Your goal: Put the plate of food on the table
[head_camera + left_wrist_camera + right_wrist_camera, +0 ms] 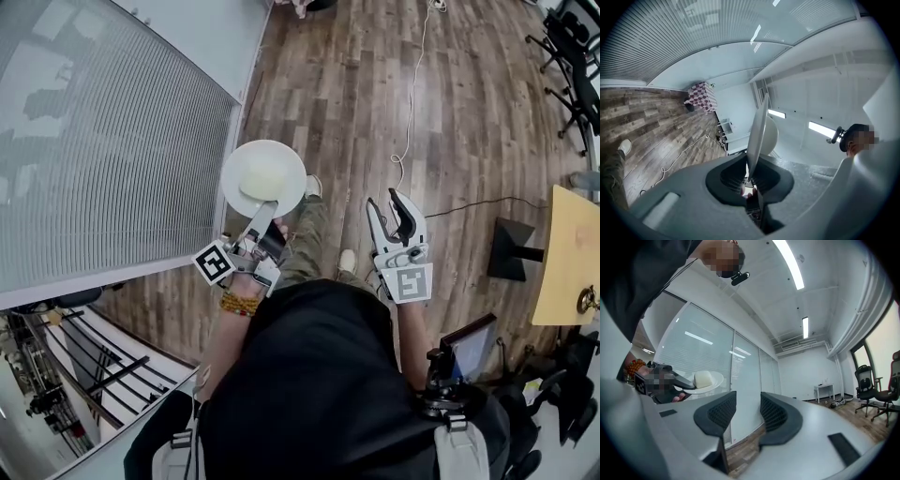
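A white plate [265,178] with a pale mound of food [264,176] is held out over the wooden floor, in front of the person's body. My left gripper [266,210] is shut on the plate's near rim. In the left gripper view the plate [758,125] stands edge-on between the jaws, and the food [771,134] bulges to its right. My right gripper [386,202] hangs to the right of the plate, apart from it, open and empty. In the right gripper view the jaws [747,404] stand apart, with the plate [702,379] far off to the left.
A light wooden tabletop [568,251] juts in at the right edge, with a black stand [512,248] beside it. A glass wall with blinds [112,141] runs along the left. A white cable [412,103] lies on the floor. Office chairs [574,56] stand at the upper right.
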Action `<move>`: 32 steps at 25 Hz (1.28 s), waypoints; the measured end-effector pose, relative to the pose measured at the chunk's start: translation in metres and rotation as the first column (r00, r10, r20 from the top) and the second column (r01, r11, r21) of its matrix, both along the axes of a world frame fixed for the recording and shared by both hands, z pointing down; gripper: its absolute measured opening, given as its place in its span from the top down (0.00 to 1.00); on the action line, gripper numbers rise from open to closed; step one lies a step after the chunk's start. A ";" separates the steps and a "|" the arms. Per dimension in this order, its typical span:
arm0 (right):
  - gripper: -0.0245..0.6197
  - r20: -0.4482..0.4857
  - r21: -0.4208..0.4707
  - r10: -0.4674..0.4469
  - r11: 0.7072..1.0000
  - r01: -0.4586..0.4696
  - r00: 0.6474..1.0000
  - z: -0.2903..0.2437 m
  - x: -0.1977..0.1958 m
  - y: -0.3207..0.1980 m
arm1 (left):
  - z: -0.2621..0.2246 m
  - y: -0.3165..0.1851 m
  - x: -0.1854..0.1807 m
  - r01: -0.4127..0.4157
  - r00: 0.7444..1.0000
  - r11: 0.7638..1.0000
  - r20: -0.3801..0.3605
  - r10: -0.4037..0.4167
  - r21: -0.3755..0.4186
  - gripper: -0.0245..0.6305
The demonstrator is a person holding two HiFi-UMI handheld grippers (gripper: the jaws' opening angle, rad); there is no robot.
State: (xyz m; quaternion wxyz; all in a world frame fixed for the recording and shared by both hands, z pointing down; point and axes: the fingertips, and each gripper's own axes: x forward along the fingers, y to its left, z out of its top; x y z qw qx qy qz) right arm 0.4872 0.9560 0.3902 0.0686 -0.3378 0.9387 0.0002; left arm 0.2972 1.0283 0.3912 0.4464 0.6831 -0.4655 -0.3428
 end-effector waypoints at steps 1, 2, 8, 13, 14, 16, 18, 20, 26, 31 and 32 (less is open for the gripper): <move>0.71 0.000 0.002 0.008 1.000 -0.008 1.000 0.000 -0.003 -0.008 | 0.001 -0.009 -0.004 -0.005 1.000 1.000 -0.007 0.005 0.005 0.93; 0.71 -0.001 0.003 0.013 1.000 -0.013 1.000 0.000 -0.008 -0.015 | 0.002 -0.018 -0.009 -0.009 1.000 1.000 -0.016 0.009 0.006 0.93; 0.69 -0.044 0.007 0.038 0.999 -0.038 0.998 0.000 -0.045 -0.063 | 0.015 -0.083 -0.049 -0.034 0.998 0.999 -0.059 0.034 0.008 0.93; 0.68 -0.091 0.000 0.047 0.999 -0.047 0.995 -0.010 -0.082 -0.117 | 0.026 -0.155 -0.085 -0.050 0.993 0.999 -0.111 0.050 -0.001 0.93; 0.68 -0.100 -0.004 0.046 0.999 -0.046 0.994 -0.012 -0.089 -0.127 | 0.027 -0.167 -0.092 -0.052 0.991 0.999 -0.122 0.052 -0.003 0.93; 0.68 -0.126 0.002 0.033 0.999 -0.033 0.991 -0.017 -0.107 -0.148 | 0.029 -0.192 -0.108 -0.058 0.990 0.998 -0.129 0.058 0.004 0.93; 0.68 -0.155 0.009 0.019 1.000 -0.018 0.988 -0.018 -0.125 -0.173 | 0.029 -0.218 -0.123 -0.059 0.990 0.998 -0.131 0.060 0.015 0.93; 0.67 -0.167 0.008 0.010 1.000 -0.008 0.986 -0.019 -0.143 -0.200 | 0.031 -0.243 -0.138 -0.056 0.989 0.998 -0.138 0.058 0.017 0.93; 0.67 -0.155 0.038 0.003 0.999 0.003 0.988 -0.035 -0.193 -0.270 | 0.039 -0.305 -0.181 -0.048 0.990 0.999 -0.134 0.047 -0.002 0.93; 0.67 -0.103 0.087 0.011 0.996 -0.002 0.995 -0.055 -0.224 -0.312 | 0.040 -0.339 -0.205 -0.046 0.988 0.999 -0.148 0.045 -0.002 0.93; 0.67 -0.095 0.088 0.008 0.996 0.000 0.995 -0.055 -0.231 -0.318 | 0.043 -0.343 -0.211 -0.046 0.988 0.999 -0.147 0.045 -0.003 0.93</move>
